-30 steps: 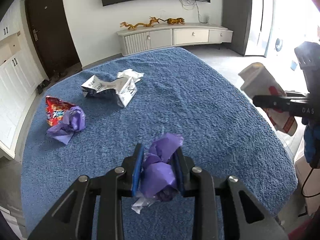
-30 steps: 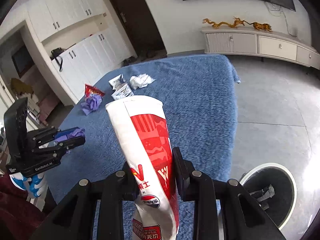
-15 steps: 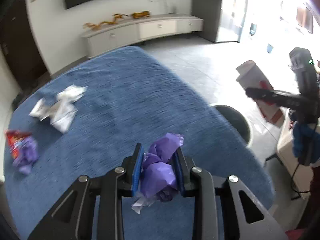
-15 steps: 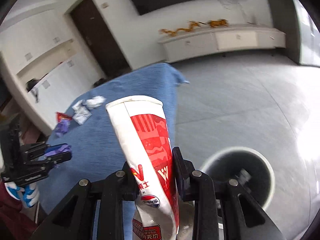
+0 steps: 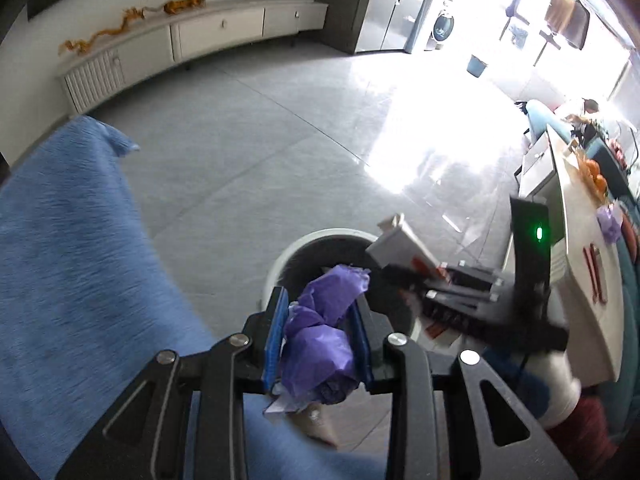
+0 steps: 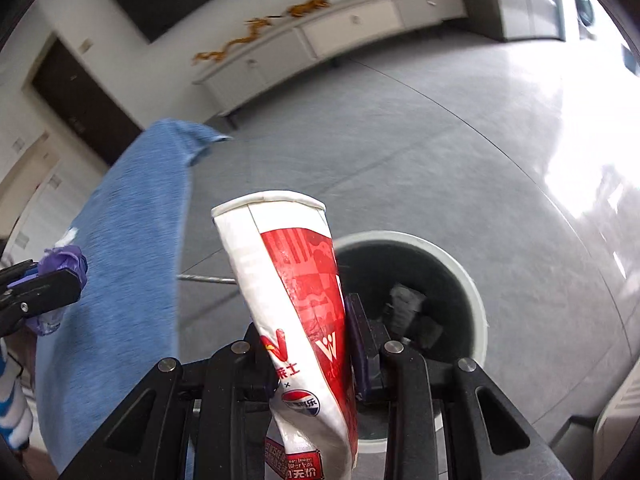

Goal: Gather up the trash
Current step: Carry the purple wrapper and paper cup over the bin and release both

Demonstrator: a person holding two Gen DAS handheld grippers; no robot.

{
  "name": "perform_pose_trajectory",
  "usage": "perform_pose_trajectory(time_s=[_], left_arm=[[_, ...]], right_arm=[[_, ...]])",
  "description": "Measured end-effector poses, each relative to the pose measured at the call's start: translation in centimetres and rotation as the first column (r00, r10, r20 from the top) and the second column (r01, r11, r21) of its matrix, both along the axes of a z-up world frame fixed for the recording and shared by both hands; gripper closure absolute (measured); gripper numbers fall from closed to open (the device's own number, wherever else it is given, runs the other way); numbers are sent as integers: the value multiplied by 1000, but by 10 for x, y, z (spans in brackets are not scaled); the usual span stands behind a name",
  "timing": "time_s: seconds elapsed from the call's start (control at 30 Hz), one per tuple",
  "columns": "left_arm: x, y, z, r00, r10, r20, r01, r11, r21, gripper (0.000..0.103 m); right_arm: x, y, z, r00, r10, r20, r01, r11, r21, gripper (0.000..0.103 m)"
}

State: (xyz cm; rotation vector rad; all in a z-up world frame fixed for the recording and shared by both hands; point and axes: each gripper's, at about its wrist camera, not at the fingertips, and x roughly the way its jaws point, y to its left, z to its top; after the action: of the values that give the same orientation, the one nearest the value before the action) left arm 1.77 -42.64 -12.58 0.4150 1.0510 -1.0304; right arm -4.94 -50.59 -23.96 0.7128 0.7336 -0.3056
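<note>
- My left gripper (image 5: 320,334) is matt black plastic with blue rubbery pads, clamping a crinkled purple plastic wad (image 5: 320,344).
- My right gripper (image 6: 306,346) pinches a crushed paper cup (image 6: 296,304), glossy red print.
- Beyond it, the bin (image 6: 476,288) looks like smooth plastic.
- To its left, a coarse blue cloth (image 6: 132,264).
- The floor (image 6: 400,152) is polished tile.

Both hands swing off the blue cloth (image 5: 72,264) toward the floor. In the left wrist view the cloth, which filled the picture 1 second ago, now lies only at the left, and the round bin (image 5: 280,264) sits right behind the purple wad (image 5: 320,344) in the left gripper (image 5: 320,340), whose jaws have just been opening slightly with the wad between them. The right gripper (image 6: 308,344) brings its crushed paper cup (image 6: 296,300) over the bin's rim (image 6: 476,292).
</note>
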Motion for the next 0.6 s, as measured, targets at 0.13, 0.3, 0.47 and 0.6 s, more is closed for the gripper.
perform_pose_trajectory(time_s=[0.13,0.3,0.47,0.6], left_arm=[[10,-25,-24,996,16,-89,-15,1000,15,68],[21,-30,-37,981,50,-186,-52,999,-10,51],[22,-15,-28,983,48,-176,-54,998,-29,51],[19,7,-10,993,58,-103,-66,995,-78,51]], right_arm=[[-7,-14,-19,998,-52,-35,53,998,24,70],[-20,-23,-28,993,-95,-65,97,995,21,45],[-34,-23,-23,990,-125,-60,126,992,24,45],[-43,-17,-8,990,-139,-35,140,990,9,45]])
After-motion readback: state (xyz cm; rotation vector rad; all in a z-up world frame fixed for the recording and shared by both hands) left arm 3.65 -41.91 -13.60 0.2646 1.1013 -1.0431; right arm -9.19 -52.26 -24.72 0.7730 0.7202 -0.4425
